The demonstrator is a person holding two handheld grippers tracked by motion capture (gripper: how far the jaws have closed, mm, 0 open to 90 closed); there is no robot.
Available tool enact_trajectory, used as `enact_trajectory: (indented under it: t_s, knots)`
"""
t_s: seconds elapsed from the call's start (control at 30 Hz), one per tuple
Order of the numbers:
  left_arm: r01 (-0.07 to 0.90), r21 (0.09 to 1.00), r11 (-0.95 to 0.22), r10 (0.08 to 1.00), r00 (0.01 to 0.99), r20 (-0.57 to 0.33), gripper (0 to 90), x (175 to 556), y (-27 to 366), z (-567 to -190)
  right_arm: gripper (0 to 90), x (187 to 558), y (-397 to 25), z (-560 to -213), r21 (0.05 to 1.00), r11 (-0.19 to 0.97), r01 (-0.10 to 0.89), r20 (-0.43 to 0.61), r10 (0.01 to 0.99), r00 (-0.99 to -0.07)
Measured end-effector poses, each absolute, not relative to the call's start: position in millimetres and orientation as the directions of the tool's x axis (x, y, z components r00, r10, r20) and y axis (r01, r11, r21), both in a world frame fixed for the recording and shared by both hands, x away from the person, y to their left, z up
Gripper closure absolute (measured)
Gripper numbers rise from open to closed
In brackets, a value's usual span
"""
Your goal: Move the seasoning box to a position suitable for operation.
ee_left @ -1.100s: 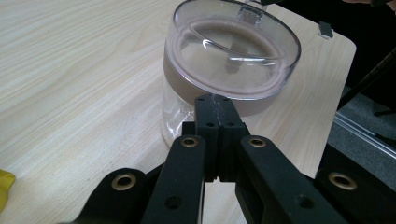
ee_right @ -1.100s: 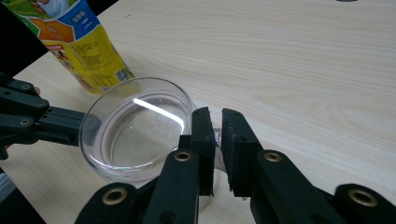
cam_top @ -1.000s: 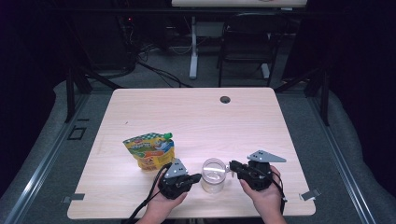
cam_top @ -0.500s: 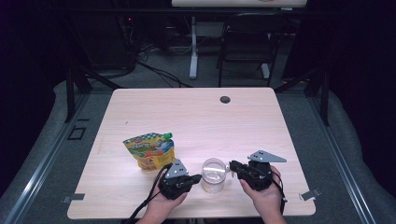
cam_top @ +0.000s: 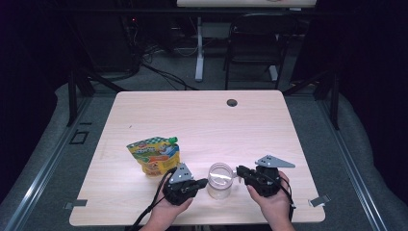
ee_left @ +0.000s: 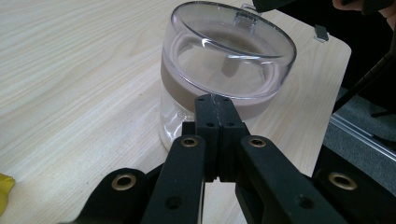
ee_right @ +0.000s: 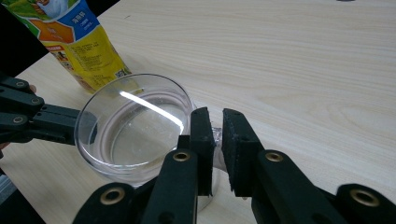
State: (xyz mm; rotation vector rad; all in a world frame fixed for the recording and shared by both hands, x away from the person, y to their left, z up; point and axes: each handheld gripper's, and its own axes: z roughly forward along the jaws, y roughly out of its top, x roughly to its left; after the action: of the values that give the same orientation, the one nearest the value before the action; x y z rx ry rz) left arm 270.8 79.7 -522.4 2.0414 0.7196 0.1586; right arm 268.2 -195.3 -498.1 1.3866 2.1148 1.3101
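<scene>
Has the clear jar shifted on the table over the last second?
No. In the high view the clear jar sits at the same spot near the table's front edge, beside the yellow pouch, as before.

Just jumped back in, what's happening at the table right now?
A person holds tongs in each hand on either side of a clear glass jar with a clear lid at the near edge of the light wooden table. The left tongs are shut and press against its side; the right tongs pinch a small tab at the lid's rim. A yellow spouted pouch stands nearby.
</scene>
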Motion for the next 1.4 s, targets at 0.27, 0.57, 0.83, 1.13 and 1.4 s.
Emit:
enact_trajectory:
  t_s: [0.27, 0.57, 0.83, 1.13, 1.4]
  knots:
    - [0.419, 0.820, -0.390, 0.543, 0.824, -0.163, 90.0, 272, 78, -520, 81.0, 267, -196, -498, 0.810, 0.129, 0.572, 0.221, 0.837, -0.501]
    - [0.403, 0.829, -0.388, 0.532, 0.832, -0.156, 90.0, 273, 77, -513, 75.3, 259, -198, -497, 0.823, 0.150, 0.548, 0.194, 0.832, -0.519]
    - [0.388, 0.837, -0.386, 0.517, 0.842, -0.152, 90.0, 275, 73, -509, 69.2, 248, -196, -497, 0.832, 0.192, 0.521, 0.151, 0.824, -0.546]
    - [0.382, 0.844, -0.378, 0.508, 0.847, -0.156, 90.0, 277, 71, -503, 59.0, 241, -196, -499, 0.830, 0.237, 0.505, 0.120, 0.808, -0.576]
    - [0.375, 0.844, -0.383, 0.500, 0.853, -0.152, 90.0, 279, 67, -501, 52.6, 232, -190, -504, 0.822, 0.310, 0.478, 0.051, 0.796, -0.603]
